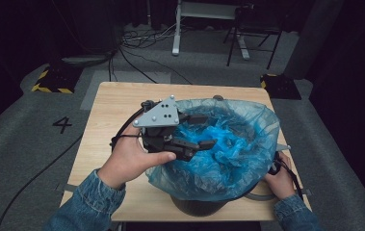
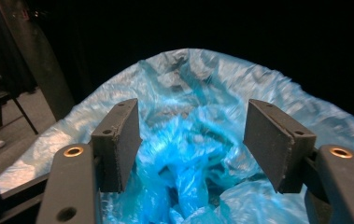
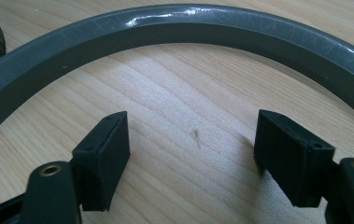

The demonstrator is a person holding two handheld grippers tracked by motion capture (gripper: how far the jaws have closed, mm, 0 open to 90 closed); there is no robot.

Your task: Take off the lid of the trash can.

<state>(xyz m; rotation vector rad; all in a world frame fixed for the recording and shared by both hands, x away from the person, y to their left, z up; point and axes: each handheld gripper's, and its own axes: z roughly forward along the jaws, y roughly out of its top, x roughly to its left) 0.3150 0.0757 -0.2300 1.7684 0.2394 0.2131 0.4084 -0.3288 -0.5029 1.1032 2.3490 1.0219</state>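
A dark bin [image 1: 197, 206] stands at the near edge of the wooden desk [image 1: 112, 110], lined with a blue plastic bag [image 1: 247, 120] whose mouth billows out wider than the bin itself and whose crumpled middle sags down inside; nothing else can be made out in it. The left gripper [image 1: 200, 131] hovers over the bag's left rim, its fingers [image 2: 118, 140] spread wide with only loose blue film showing beyond them, gripping nothing. A grey ring [image 3: 174, 23] lies flat on the desk just right of the bin, partly under the bag's overhang. The right gripper [image 3: 191, 161] rests low on the desk inside that ring's curve, its fingers wide and holding nothing, bare wood between them. Left of the bin and behind it the desk lies open up to its far edge; the bag's skirt reaches close to the desk's right edge.
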